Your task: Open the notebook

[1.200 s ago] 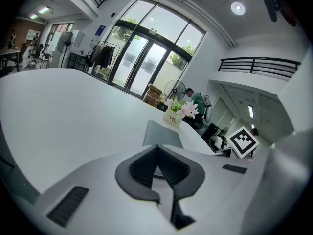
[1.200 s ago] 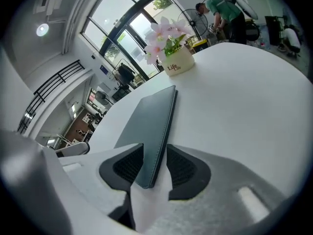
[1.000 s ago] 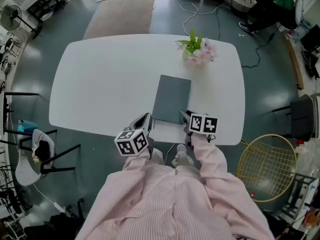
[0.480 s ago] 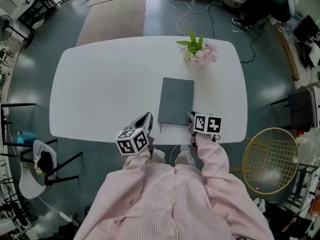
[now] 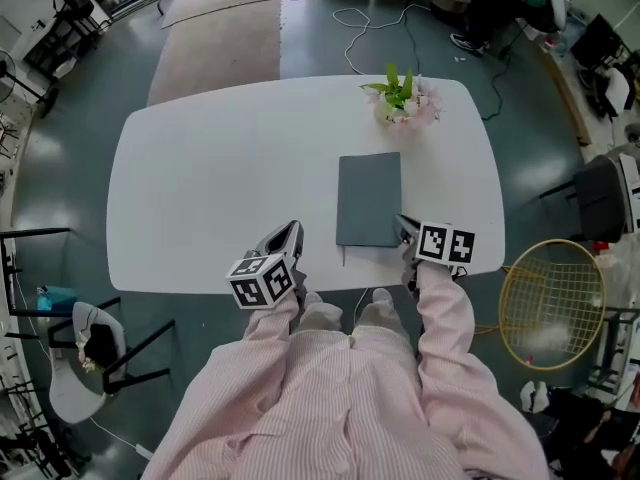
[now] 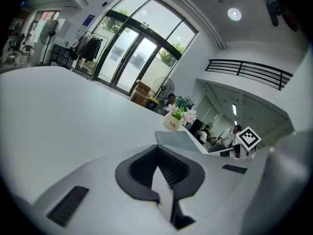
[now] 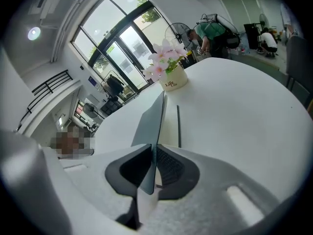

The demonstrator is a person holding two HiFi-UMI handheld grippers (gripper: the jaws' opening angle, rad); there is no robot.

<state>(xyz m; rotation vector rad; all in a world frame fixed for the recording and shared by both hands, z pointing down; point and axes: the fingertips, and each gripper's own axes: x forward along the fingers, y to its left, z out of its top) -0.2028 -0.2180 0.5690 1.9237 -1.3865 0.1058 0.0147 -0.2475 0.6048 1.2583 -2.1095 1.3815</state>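
A grey notebook (image 5: 369, 200) lies on the white table (image 5: 200, 168), right of centre. My right gripper (image 5: 405, 230) is at its near right corner. In the right gripper view the jaws (image 7: 152, 151) are closing with the thin grey cover (image 7: 151, 121) pinched between the pads. The cover stands lifted on edge above the white pages. My left gripper (image 5: 290, 236) hovers over the table's near edge, left of the notebook, shut on nothing. In the left gripper view its pads (image 6: 157, 151) meet, and the notebook (image 6: 178, 140) lies ahead to the right.
A small pot of pink flowers (image 5: 403, 100) stands on the table just beyond the notebook. On the floor, a yellow wire chair (image 5: 545, 308) is at the right, a dark chair (image 5: 600, 203) farther right, another chair (image 5: 85, 348) at the left.
The right gripper has closed on the notebook's near right corner and raised the cover slightly. The left gripper has edged forward over the table's near edge.
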